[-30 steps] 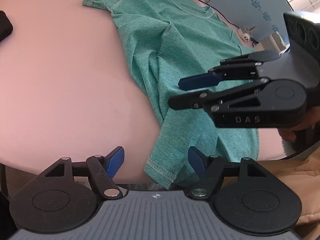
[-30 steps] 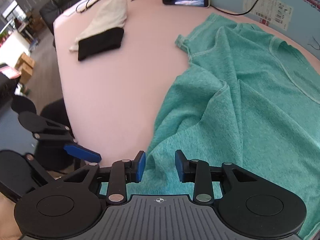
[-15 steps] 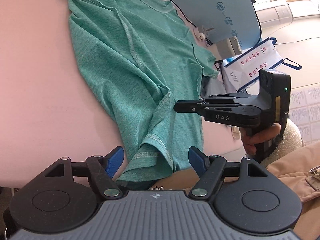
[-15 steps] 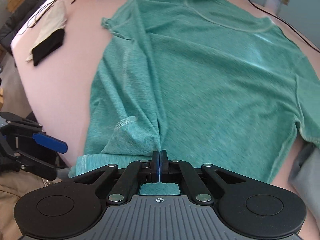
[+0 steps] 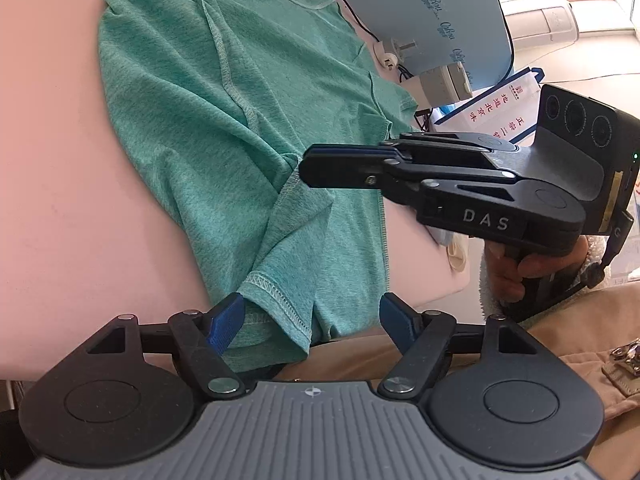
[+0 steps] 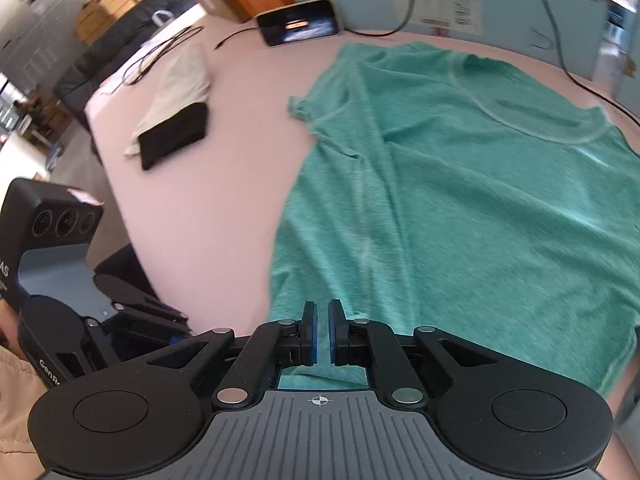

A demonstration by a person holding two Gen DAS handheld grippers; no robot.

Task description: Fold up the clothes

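A green T-shirt (image 5: 208, 92) lies spread on the pink table (image 5: 52, 184), its hem hanging over the near edge. It also shows in the right wrist view (image 6: 460, 184). My left gripper (image 5: 310, 318) is open, its blue pads either side of a folded hem corner at the table edge. My right gripper (image 6: 323, 330) has its jaws nearly closed with a thin gap; the shirt hem lies just below them. In the left wrist view the right gripper (image 5: 308, 168) sits at a raised hem fold, pads together.
A black and cream folded cloth (image 6: 176, 120) lies at the table's far left. A phone (image 6: 300, 24) stands at the back, with cables. A blue board (image 5: 420, 12) and a power strip (image 5: 440, 84) border the right side. The person's tan clothing (image 5: 560, 340) is near.
The right gripper shut on the shirt hem half a second ago; now its jaws show a thin gap. The left gripper has stayed open while moving closer to the hem corner.
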